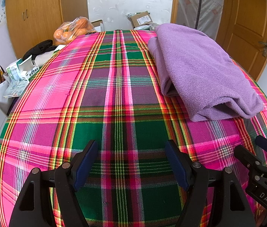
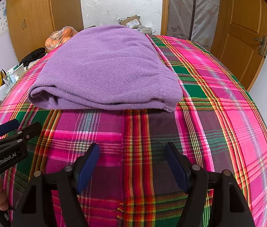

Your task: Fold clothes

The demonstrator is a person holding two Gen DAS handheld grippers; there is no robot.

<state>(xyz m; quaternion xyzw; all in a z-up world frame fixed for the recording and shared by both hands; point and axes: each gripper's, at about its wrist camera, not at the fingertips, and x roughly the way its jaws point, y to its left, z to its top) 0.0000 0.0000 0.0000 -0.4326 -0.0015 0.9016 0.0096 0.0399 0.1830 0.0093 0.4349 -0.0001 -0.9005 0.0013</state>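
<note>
Where plaid cloth spreads: wooden doors behind.

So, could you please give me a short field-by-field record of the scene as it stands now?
surface: plaid cloth in pink and green
garment: purple fleece, folded, lying on the plaid cloth
left hand-held gripper: open, empty, short of the fleece
right hand-held gripper: open, empty, facing the fleece's near edge
behind: bag of oranges, wooden door
</note>
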